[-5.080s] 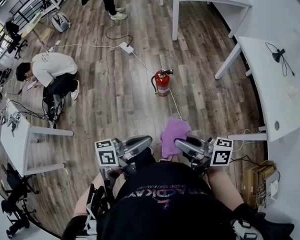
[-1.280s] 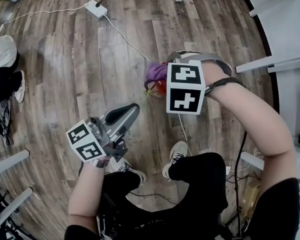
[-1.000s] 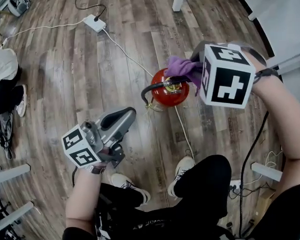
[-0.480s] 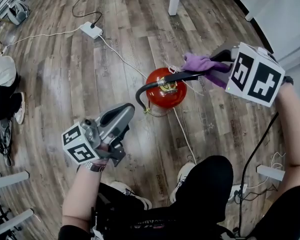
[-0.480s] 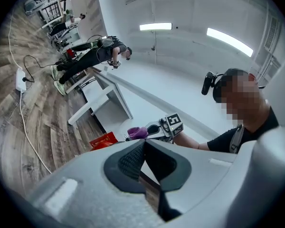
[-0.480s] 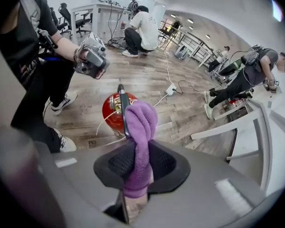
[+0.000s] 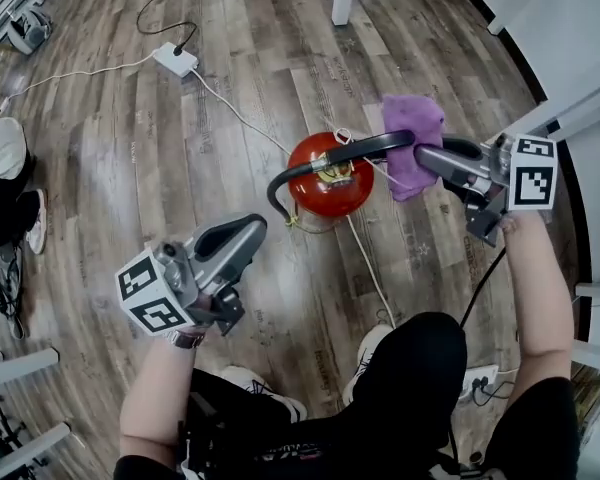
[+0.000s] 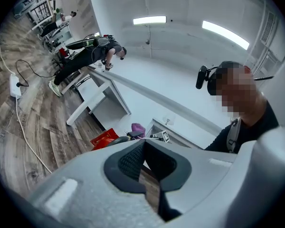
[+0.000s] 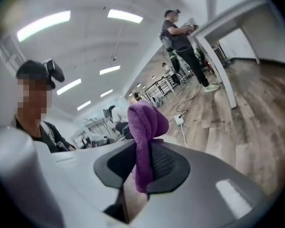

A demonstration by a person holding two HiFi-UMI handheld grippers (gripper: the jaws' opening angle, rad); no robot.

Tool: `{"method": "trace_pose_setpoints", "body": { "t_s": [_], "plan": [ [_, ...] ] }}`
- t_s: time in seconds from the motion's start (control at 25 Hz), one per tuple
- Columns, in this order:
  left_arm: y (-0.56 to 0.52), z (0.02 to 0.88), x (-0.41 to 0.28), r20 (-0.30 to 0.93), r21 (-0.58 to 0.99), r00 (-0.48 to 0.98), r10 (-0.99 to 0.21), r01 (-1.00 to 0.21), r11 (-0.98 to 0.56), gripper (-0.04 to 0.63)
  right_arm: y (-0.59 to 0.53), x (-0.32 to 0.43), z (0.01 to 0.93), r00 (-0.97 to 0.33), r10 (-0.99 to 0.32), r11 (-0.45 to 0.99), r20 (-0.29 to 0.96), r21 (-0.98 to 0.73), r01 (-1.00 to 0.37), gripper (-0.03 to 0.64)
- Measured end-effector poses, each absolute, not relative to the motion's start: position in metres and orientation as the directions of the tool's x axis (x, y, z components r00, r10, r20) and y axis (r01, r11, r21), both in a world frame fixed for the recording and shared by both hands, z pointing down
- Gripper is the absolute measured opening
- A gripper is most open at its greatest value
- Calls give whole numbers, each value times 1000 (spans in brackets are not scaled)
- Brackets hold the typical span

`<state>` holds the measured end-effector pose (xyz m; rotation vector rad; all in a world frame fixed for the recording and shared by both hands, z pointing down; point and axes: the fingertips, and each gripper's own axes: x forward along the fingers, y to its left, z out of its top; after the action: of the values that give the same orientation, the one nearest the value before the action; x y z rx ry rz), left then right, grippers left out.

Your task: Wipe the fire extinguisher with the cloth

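on the wooden floor [image 7: 180,148] the red fire extinguisher [image 7: 328,176] stands upright; the right gripper [image 7: 430,158] has its fingers clamped on the purple cloth [image 7: 412,133] beside the extinguisher's handle, while the left gripper [image 7: 245,233] has its fingers together, empty.

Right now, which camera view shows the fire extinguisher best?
Head view: the fire extinguisher is fully visible from above. The left gripper view shows only a small red part; the right gripper view, nothing.

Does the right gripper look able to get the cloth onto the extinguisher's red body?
Probably yes. The right gripper holds the purple cloth beside the fire extinguisher. The black handle over its top reaches toward the cloth and may crowd that side; lower down the red body looks free.
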<state>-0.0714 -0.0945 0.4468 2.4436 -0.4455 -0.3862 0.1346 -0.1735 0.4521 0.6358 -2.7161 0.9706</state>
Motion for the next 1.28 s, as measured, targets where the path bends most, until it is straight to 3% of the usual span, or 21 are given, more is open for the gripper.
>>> {"method": "trace_pose_setpoints", "body": {
  "t_s": [0.28, 0.44, 0.84, 1.08, 1.28],
  "plan": [
    [-74, 455, -48, -68, 493, 949, -307, -235, -837, -2, -161, 145, 486, -903, -409, 554, -133, -822, -131, 69],
    [-59, 457, -33, -18, 391, 970, -244, -218, -894, -2, -156, 144, 512, -871, -434, 496, -229, -868, -18, 69],
    [-51, 483, -30, 53, 419, 974, -220, -222, -881, -2, -149, 113, 619, -904, -405, 352, -136, -936, -17, 69],
    [-51, 503, -41, 89, 460, 966, -242, -255, -850, -2, -151, 112, 729, -901, -430, 217, 51, -963, -158, 69],
    [-48, 514, -54, 115, 491, 956, -270, -291, -821, -2, -139, 111, 836, -857, -408, 63, 316, -926, -371, 69]
  ]
}}
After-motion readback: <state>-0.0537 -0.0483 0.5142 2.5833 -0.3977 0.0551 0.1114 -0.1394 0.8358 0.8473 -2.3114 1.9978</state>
